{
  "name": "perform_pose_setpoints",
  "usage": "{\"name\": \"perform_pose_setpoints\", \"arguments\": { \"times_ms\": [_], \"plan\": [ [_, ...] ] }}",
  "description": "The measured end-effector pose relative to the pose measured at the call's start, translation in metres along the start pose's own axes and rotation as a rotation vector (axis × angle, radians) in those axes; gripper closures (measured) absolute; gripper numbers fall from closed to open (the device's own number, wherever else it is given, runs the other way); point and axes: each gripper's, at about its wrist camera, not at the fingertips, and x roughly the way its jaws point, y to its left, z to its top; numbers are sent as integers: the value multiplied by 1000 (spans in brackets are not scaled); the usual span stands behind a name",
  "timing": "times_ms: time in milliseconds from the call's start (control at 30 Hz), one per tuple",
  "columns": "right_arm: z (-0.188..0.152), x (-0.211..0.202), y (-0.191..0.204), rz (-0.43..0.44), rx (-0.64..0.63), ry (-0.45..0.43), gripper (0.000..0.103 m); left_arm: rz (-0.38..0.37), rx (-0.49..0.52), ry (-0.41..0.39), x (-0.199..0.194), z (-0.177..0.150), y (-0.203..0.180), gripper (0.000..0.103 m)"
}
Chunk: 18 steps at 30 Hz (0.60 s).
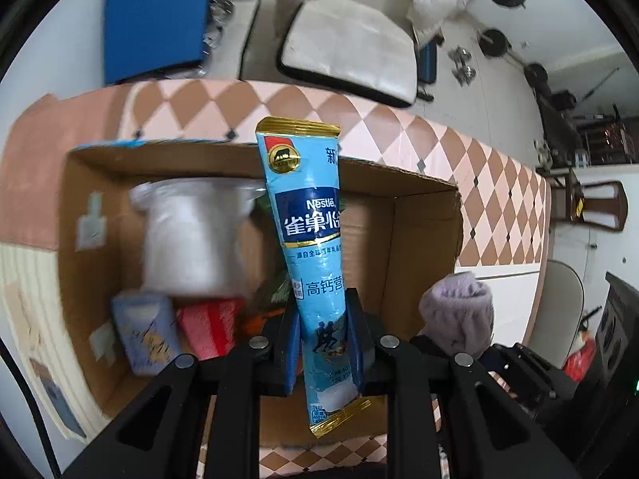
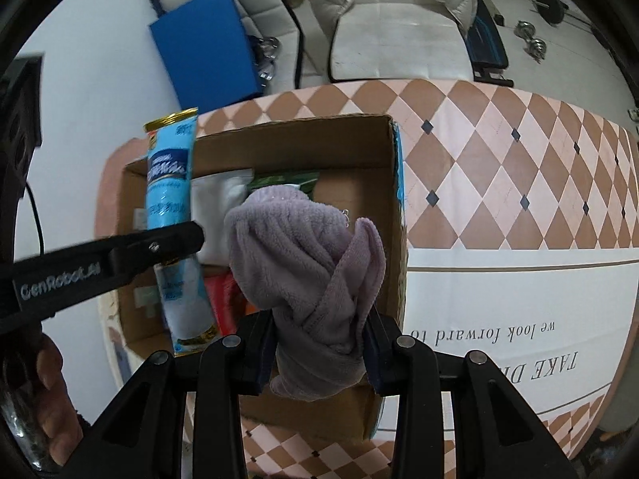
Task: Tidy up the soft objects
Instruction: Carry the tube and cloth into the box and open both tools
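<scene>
My left gripper (image 1: 324,311) is shut on a blue Nestle sachet (image 1: 309,235) and holds it upright above an open cardboard box (image 1: 423,231). The right wrist view shows the sachet (image 2: 169,195) clamped in the left gripper (image 2: 175,239). My right gripper (image 2: 319,343) is shut on a lilac fleece cloth (image 2: 303,255), held above the same box (image 2: 359,147); the cloth also shows in the left wrist view (image 1: 457,315). Inside the box lie a white plastic packet (image 1: 191,235), a blue pouch (image 1: 145,331) and a red soft item (image 1: 211,327).
The box stands on a table with a pink and brown diamond cloth (image 2: 499,151). A green packet (image 2: 285,181) lies at the box's far side. Behind the table are a white chair (image 1: 351,48), a blue board (image 1: 155,16) and dumbbells (image 2: 531,38).
</scene>
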Motion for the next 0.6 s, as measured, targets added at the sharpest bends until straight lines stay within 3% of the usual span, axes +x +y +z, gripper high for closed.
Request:
{"name": "perform_pose_setpoints", "arguments": {
  "times_ms": [200,267,400,600],
  "plan": [
    [14,22,-7,-49,51,25,63,-32,47,130,41,24,-14,81],
    [19,27,-10,-75,63,36,59,-24,43,155,50,29,-14,74],
    [20,27,-11,-73,83,42,49,13,56,132,51,33,-14,65],
    [14,20,-5,-119,73,25,41,71,84,66,33,23,-13,64]
  ]
}}
